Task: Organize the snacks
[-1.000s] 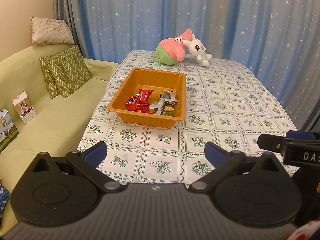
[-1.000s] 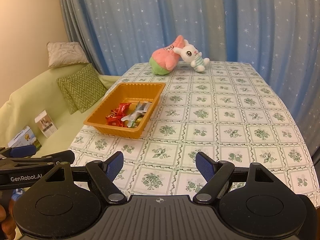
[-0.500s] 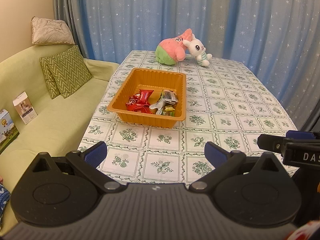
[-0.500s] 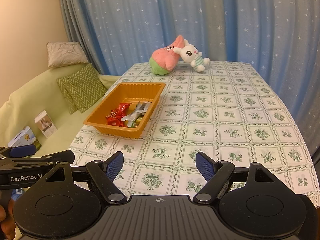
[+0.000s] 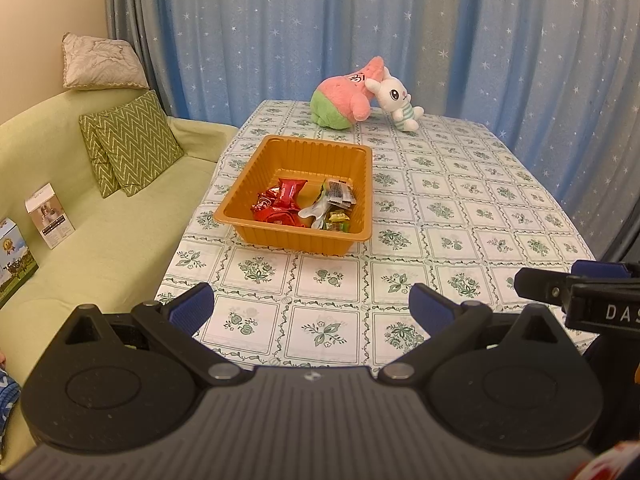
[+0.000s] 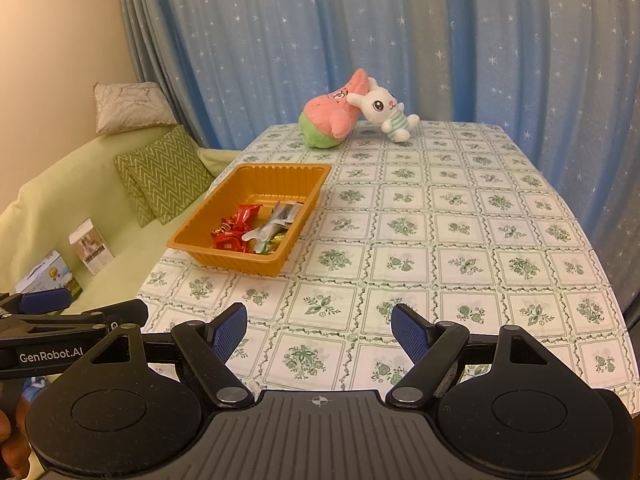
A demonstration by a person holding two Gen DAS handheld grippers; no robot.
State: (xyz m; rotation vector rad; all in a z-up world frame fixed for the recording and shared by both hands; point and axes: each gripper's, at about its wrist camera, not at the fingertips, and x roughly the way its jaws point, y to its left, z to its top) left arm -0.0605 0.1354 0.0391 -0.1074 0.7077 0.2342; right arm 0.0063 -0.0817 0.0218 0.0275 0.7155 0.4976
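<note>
- The left tool [image 5: 310, 306] has its blue pads spread wide, with nothing between them; it hangs over the near edge of the worktop [image 5: 460, 216] and touches nothing.
- The right tool [image 6: 319, 330] is likewise spread wide and empty, above the near part of the worktop, just beside the left one.
- The snacks [image 5: 306, 206] lie in a heap at the near end of the orange tray [image 5: 296, 146], red wrappers to the left, a dark packet and small green-yellow sweets to the right; the tray sits on the left side of the worktop, well apart from both tools.
- Risk, as I judge it: the wrappers overlap, so a pinch may lift two at once or slip off the glossy foil.
- The tray looks light; a push against its wall could slide it toward the worktop's left edge, next to the sofa [image 5: 120, 236].
- Both tools close together may collide when reaching in.
- The two plush toys [image 5: 360, 96] at the far end seem out of harm's way.
</note>
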